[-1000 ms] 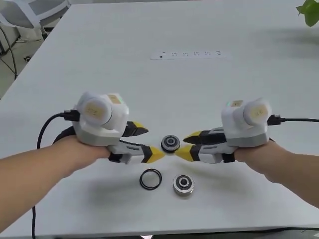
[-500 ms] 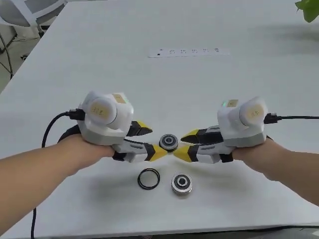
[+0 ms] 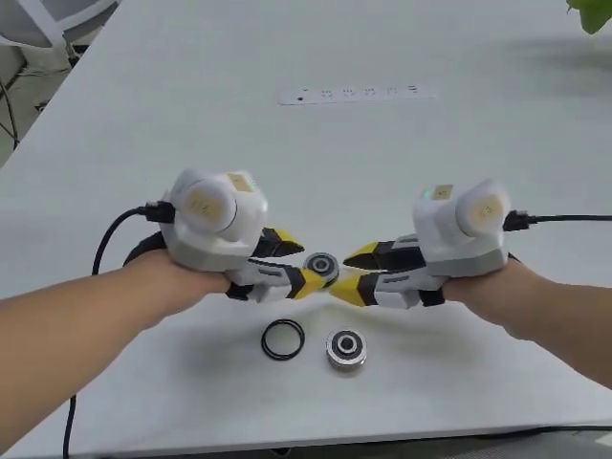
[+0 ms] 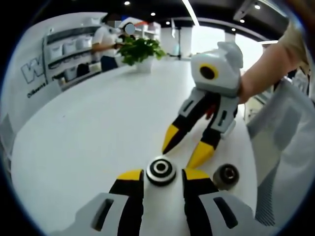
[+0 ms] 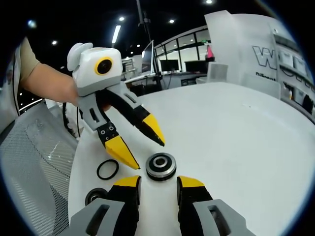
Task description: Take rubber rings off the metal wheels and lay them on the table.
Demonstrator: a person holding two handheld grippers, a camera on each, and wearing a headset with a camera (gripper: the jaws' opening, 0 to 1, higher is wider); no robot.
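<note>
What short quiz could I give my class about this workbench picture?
1. Where is the wheel that both tongs point at? A between the left tongs and right tongs; B on a shelf; C in a hand.
2. True or false: a loose rubber ring lies flat on the table.
3. How many wheels in all?
Key: 1 A; 2 true; 3 two, counting the second wheel beside the ring.

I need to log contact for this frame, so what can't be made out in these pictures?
Head view: whether the left gripper or the right gripper touches the black-rimmed metal wheel between them; their yellow tips cover its sides.
Right gripper view: the bare metal wheel, partly behind that gripper's own jaw.
Head view: the green plant, cut off by the top right corner.
</note>
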